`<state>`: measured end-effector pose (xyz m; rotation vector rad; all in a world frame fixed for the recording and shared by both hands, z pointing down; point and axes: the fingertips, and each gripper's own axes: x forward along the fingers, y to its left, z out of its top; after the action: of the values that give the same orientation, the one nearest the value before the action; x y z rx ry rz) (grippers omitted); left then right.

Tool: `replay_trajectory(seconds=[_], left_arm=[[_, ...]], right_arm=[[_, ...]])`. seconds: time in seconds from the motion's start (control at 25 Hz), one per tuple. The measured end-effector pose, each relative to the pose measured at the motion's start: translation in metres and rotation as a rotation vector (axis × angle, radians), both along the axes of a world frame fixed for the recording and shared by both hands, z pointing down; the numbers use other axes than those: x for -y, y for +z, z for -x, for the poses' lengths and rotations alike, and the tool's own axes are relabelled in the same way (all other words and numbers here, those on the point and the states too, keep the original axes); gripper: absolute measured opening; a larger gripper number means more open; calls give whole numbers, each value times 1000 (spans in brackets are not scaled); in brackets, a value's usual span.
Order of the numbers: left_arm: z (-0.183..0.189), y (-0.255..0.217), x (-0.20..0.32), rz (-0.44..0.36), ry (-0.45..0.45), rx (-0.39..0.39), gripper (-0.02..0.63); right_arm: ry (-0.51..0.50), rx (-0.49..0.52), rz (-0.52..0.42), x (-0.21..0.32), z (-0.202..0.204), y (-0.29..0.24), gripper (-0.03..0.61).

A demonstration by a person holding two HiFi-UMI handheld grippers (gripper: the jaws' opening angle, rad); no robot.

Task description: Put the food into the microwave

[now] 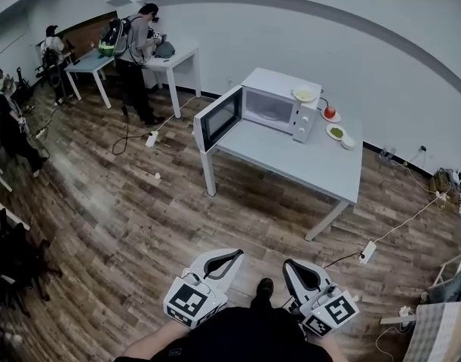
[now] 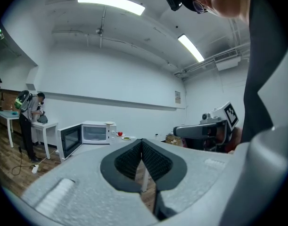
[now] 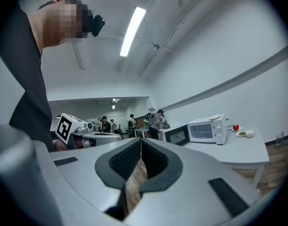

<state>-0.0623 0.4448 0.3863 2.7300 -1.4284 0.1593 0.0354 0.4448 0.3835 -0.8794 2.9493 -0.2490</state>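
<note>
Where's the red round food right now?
Head view, upper right: the red round food sits on a small white plate, just right of the open white microwave.

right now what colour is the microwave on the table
White microwave, with a dark window in its open door; the head view shows it best.

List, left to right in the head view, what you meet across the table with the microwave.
open microwave door → microwave → red fruit → small white bowl
</note>
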Motion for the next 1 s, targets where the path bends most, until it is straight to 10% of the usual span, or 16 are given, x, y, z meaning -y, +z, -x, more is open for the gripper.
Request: replay_trajectory(seconds=[1.0], left_arm=[[-73, -8, 245, 34, -88, 43, 8]], right_arm=[[-105, 35, 75, 234, -87, 12, 17]])
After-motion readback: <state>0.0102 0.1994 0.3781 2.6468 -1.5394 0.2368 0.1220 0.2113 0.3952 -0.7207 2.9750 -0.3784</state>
